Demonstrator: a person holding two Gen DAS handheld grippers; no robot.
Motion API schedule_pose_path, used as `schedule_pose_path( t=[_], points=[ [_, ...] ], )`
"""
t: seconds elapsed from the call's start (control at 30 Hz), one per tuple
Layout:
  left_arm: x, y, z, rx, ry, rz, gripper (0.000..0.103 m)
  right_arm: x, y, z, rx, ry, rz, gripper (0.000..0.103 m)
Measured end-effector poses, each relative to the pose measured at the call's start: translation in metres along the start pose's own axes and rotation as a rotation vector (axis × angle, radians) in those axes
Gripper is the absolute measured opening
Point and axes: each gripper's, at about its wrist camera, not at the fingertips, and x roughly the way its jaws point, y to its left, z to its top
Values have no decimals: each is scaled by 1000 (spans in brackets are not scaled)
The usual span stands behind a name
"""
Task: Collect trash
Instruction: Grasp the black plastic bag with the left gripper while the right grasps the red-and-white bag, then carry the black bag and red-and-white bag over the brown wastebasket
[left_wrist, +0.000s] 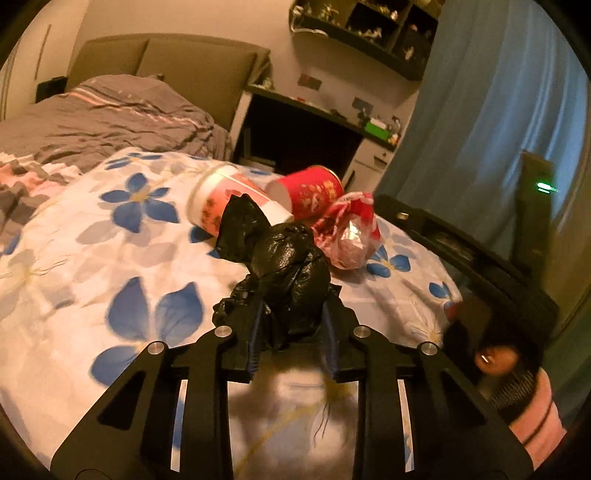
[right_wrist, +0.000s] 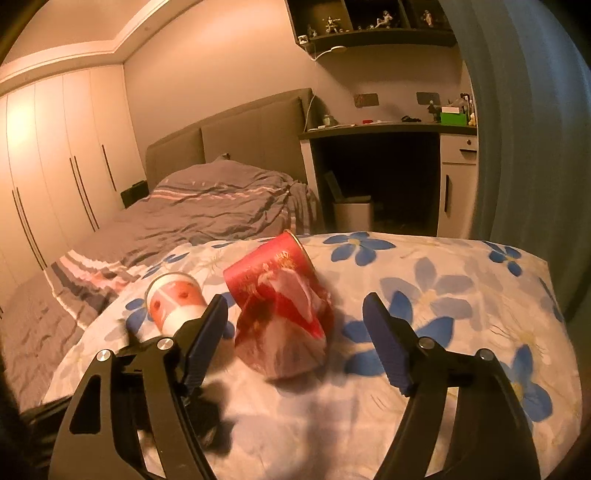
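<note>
Trash scattered over a flowered cloth (left_wrist: 110, 240), four pieces in all.

Left wrist view: black bag (left_wrist: 291, 266), crumpled and knotted, nearest of the lot, clenched between the fingers of the left gripper (left_wrist: 295, 306), both blue pads pressed into its lower folds. Beyond it, a white-and-red cup (left_wrist: 229, 199) on its side, mouth turned left. Right of that, a red cup (left_wrist: 314, 192), also on its side, with its open end to the left. Just right of the black bag and nearer than the red cup, a crumpled red-and-white wrapper (left_wrist: 351, 232). At the near right edge, a person's hand (left_wrist: 495, 360) above a pink sleeve (left_wrist: 535, 413), blurred. Farther off, a grey bed (left_wrist: 110, 118) on the left and a blue curtain (left_wrist: 480, 110) on the right.

Right wrist view: right gripper (right_wrist: 295, 301) released, fingers spread wide to either side of the red-and-white wrapper (right_wrist: 288, 332), touching neither flank. Red cup (right_wrist: 273, 262) directly behind the wrapper and against it. White-and-red cup (right_wrist: 173, 299) to the left, partly hidden by the left finger. Near left, below that finger, a dark shape (right_wrist: 210, 406), too blurred to tell. Far behind, the grey bed (right_wrist: 203, 206), a wardrobe (right_wrist: 55, 155) on the left wall, a desk (right_wrist: 388, 129) on the right.
</note>
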Motion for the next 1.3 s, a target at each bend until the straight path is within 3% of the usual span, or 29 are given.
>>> schedule_pose_path(
  t=[0.23, 0.3, 0.37, 0.57, 0.77, 1.3],
  points=[
    [-32, 9, -1, -6, -62, 31, 26, 31, 12, 8, -5, 58, -7, 74],
    [-35, 12, -1, -5, -69, 43, 26, 37, 13, 8, -7, 79, -11, 68],
    [-36, 14, 0, -8, -69, 44, 26, 42, 14, 7, -16, 106, -21, 53],
    [-39, 17, 0, -9, -71, 40, 26, 28, 13, -3, -38, 125, -17, 24],
    [-47, 9, -4, -3, -79, 32, 26, -11, 7, -14, -43, 79, -26, 19],
    [-83, -48, -21, 80, -113, -30, 26, -156, -22, -47, 7, -68, -79, 19]
  ],
)
